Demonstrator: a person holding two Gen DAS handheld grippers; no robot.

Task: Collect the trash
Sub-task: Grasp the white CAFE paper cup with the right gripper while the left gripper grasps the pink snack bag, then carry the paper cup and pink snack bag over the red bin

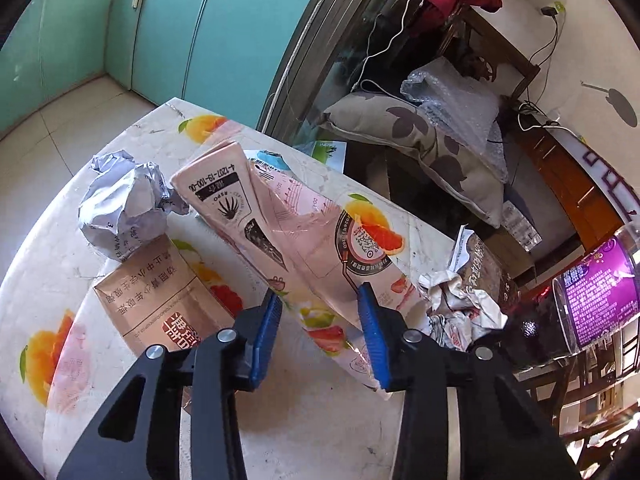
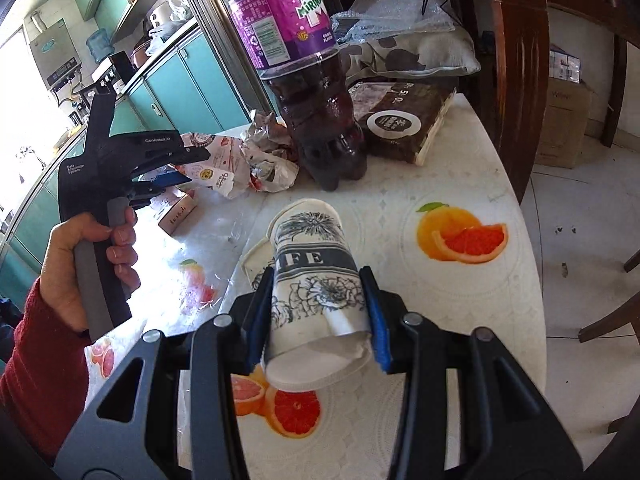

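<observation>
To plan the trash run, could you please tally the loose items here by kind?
Crumpled paper wads: 2
Cartons (pink carton, brown carton): 2
Paper cup: 1
Bottle: 1
Dark pack: 1
Total: 7

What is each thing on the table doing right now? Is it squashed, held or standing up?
Paper cup: squashed, held in the right tongs.
Pink carton: flattened, between the pads of the left tongs.
Mirinda bottle: standing upright, partly full of dark drink.
Paper ball: crumpled, lying on the table.
Foil wrapper: crumpled beside the bottle.
</observation>
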